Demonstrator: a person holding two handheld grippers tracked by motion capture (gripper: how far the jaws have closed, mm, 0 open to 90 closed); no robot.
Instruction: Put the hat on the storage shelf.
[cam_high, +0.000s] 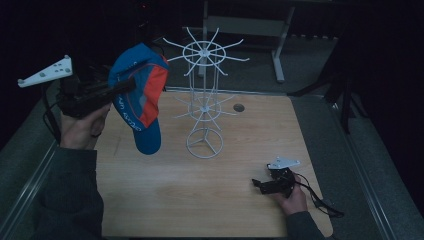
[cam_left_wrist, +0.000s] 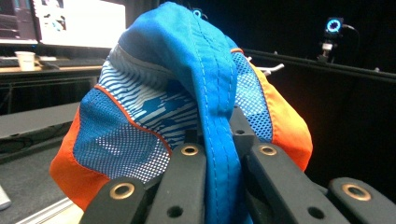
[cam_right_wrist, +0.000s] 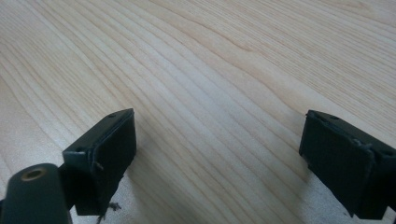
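Cap (cam_high: 140, 95), one only: blue and orange mesh fabric with white lettering, held aloft at upper left of the high view, clenched in the left hand-held gripper (cam_high: 131, 84), jaws pinching a blue stitched seam. One white wire rack (cam_high: 205, 100), spoked in two tiers, upright at centre of the pale wood-grain counter (cam_high: 200, 200). Right hand-held gripper (cam_right_wrist: 217, 158) at lower right, released, black jaws spread wide, resting low on bare wood.

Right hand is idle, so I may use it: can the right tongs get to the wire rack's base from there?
Probably yes. The right tongs sit open and empty on the table, with bare wood between them and the rack's base ring.
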